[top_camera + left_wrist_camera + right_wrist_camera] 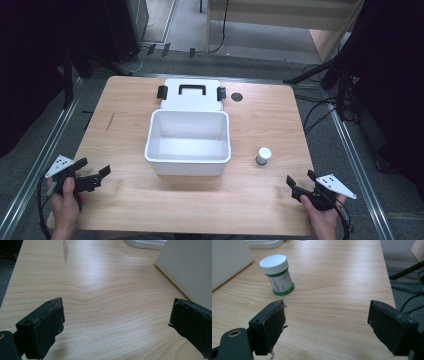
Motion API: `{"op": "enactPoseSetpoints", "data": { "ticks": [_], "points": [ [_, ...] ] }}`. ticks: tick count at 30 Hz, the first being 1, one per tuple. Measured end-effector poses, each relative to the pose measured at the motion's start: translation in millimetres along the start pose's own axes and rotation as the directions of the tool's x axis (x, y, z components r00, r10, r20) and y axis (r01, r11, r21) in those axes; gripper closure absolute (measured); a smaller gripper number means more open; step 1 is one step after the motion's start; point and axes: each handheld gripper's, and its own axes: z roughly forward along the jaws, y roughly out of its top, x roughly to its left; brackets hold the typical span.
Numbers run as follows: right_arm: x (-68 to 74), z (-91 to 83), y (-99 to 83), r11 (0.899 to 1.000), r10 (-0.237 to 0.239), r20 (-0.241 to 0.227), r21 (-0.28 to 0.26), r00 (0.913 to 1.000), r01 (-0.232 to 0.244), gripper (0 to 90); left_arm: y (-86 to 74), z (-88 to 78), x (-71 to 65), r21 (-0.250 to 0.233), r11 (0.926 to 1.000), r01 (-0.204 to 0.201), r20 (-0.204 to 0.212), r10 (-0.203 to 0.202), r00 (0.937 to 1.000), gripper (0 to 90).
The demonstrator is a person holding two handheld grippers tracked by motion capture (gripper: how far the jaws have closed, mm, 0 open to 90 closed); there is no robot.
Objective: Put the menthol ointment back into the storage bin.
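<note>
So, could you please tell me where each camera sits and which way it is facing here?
High view: above the person's side, looking forward and down at the table and open white box; both hands show, with left gripper and right gripper.
Left gripper view: rides the left gripper, facing bare tabletop; open jaws.
Right gripper view: rides the right gripper, facing the jar; open jaws.
Both gripper views share the box wall.

A light wooden surface (pixel 260 120) stands on grey carpet floor (pixel 190 20), with dark tripod legs (pixel 320 75) and cables (pixel 320 112) beyond its far right corner.

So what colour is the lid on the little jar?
White lid, clearest in the right gripper view.
</note>
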Motion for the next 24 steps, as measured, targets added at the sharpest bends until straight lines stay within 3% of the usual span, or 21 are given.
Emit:
{"op": "enactPoseSetpoints", "data": {
  "ticks": [4,8,10,12,14,17,18,19,20,21,23,24],
  "points": [
    [-4.7,0.4,4.0,0.999,0.035,-0.009,0.035,0.9993,-0.035,16.3,-0.3,-0.5,-0.1,-0.005,1.0000,-0.002,0.001,0.002,1.0000,0.3],
    [-4.9,4.7,13.4,0.993,0.022,0.006,0.118,0.9997,-0.022,16.6,-0.2,-0.5,0.0,-0.003,1.0000,-0.001,0.003,0.001,1.0000,0.3],
    [-2.0,7.8,22.2,0.985,-0.006,0.005,0.174,1.0000,0.005,17.1,-0.2,-0.5,-0.3,-0.001,1.0000,0.000,0.005,0.000,1.0000,0.3],
    [1.3,11.9,29.8,0.970,-0.042,-0.008,0.238,0.9991,0.043,17.1,-0.1,-0.4,-0.2,-0.001,1.0000,-0.001,0.007,0.001,1.0000,0.3],
    [5.8,16.4,38.6,0.947,-0.107,-0.025,0.302,0.9940,0.109,17.0,-0.2,-0.2,-0.2,-0.002,1.0000,-0.001,0.009,0.001,1.0000,0.3],
    [13.7,23.9,54.0,0.896,-0.173,-0.062,0.404,0.9829,0.184,17.0,-0.1,-0.1,-0.2,0.001,1.0000,-0.003,0.011,0.003,0.9999,0.3],
    [18.4,28.9,63.2,0.867,-0.216,-0.063,0.446,0.9743,0.221,17.0,-0.1,0.0,-0.2,0.000,1.0000,-0.003,0.011,0.003,0.9999,0.3],
    [18.4,28.9,63.2,0.867,-0.216,-0.063,0.446,0.9743,0.221,17.0,0.0,-0.2,0.0,0.004,1.0000,-0.006,0.012,0.006,0.9999,0.3],
    [20.7,33.7,70.6,0.839,-0.241,-0.068,0.487,0.9682,0.243,17.1,0.0,-0.2,0.0,0.004,1.0000,-0.006,0.012,0.006,0.9999,0.3],
    [20.7,33.7,70.6,0.839,-0.241,-0.068,0.487,0.9682,0.243,17.1,0.0,-0.2,0.1,0.004,1.0000,-0.006,0.013,0.006,0.9999,0.3],
    [23.3,39.5,79.4,0.806,-0.270,-0.079,0.526,0.9595,0.270,17.3,0.0,-0.3,0.2,0.005,1.0000,-0.005,0.014,0.005,0.9999,0.3],
    [24.0,41.2,82.3,0.795,-0.278,-0.084,0.540,0.9570,0.278,17.3,0.1,-0.4,0.4,0.007,1.0000,-0.005,0.016,0.004,0.9999,0.3]
  ]
}}
